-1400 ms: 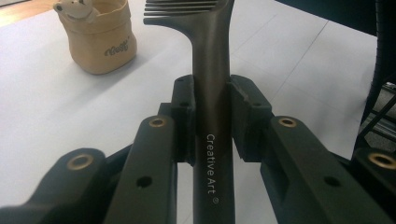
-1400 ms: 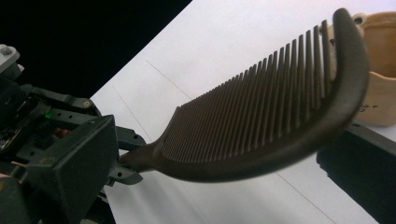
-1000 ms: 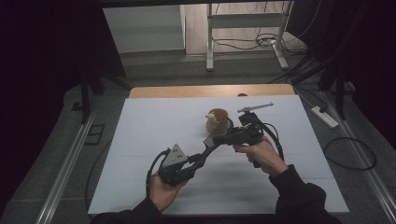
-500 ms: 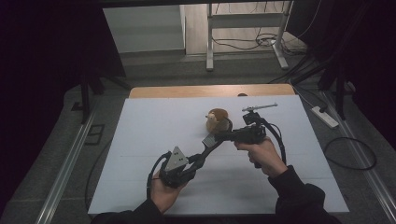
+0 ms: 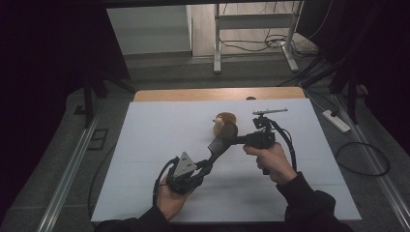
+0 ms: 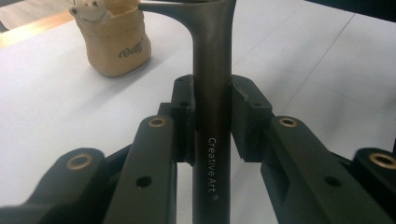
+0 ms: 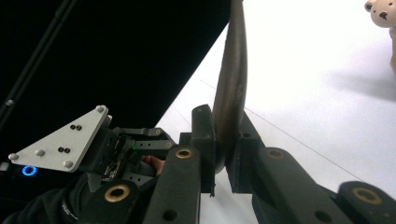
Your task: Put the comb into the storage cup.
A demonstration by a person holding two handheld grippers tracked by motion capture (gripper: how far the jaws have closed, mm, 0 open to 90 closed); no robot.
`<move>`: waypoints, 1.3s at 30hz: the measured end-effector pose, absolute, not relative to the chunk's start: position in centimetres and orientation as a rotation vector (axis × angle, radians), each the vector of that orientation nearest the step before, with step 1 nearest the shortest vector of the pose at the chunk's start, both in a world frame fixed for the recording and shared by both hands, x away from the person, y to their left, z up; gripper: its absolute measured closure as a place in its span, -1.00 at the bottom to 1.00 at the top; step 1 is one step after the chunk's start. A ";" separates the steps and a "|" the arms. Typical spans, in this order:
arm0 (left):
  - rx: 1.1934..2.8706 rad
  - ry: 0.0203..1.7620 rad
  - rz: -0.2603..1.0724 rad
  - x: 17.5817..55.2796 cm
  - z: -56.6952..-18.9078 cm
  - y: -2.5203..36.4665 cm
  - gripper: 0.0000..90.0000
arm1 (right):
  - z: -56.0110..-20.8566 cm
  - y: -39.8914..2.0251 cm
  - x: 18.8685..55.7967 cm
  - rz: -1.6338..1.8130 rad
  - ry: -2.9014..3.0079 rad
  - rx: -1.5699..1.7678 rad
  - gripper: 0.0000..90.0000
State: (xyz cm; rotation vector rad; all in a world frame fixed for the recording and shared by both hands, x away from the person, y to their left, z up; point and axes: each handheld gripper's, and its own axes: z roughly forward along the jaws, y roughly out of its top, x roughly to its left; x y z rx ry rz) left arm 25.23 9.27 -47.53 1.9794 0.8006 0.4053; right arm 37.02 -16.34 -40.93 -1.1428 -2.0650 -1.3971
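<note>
Spatula [image 6: 212,93] between both hand-held grippers' jaws

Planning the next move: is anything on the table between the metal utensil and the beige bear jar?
Nothing visible does. Only bare white table lies between the utensil and the jar.

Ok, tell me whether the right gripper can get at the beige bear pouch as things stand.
Probably not yet: the right gripper has just been closing its jaws on the metal tool, which the left gripper also clamps. The pouch stands close behind, with bare table between.
</note>
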 end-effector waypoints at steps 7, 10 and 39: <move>1.968 0.832 0.366 25.6 -47.4 9.6 0.32 | -40.6 -16.3 36.8 -1.410 -2.105 -1.139 0.86; 1.974 0.843 0.358 25.8 -47.5 9.5 0.10 | -40.5 -16.4 36.6 -1.438 -2.133 -1.105 0.86; 2.064 0.877 0.259 26.1 -47.4 10.5 -0.96 | -39.7 -16.6 35.8 -1.513 -2.306 -1.040 0.85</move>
